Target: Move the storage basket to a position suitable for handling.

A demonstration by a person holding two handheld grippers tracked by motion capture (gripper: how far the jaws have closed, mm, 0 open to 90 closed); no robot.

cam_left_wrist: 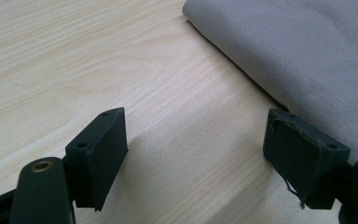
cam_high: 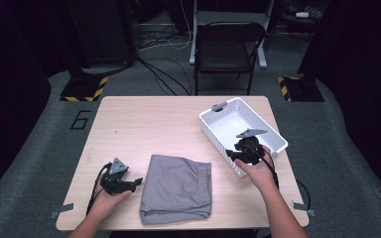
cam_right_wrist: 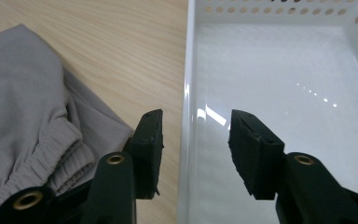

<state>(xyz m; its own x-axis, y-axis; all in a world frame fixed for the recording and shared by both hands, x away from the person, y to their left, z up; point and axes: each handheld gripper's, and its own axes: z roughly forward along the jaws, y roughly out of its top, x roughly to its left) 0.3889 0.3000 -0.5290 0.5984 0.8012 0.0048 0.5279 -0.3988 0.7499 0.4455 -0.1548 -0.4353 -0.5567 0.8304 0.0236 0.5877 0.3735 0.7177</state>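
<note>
While our left tongs (cam_high: 138, 181) rest low on the counter (cam_high: 144, 124), spread wide just beside the folded grey shorts (cam_high: 177, 188), they grip nothing. Our right tongs (cam_high: 228, 154), parted, straddle the white basket's (cam_high: 217, 133) near wall.

The high view looks down over the whole table (cam_high: 129, 124). Both gripper views sit close and low. All three share the grey cloth (cam_high: 177, 188).

Table (cam_high: 144, 119): light wood-grain top, rectangular, stood on grey carpet. On it lay a folded grey garment (cam_high: 177, 188) with an elastic waistband, near the front edge at centre, and a white perforated basket (cam_high: 211, 126), set at an angle toward the right side, just beside the garment.
</note>
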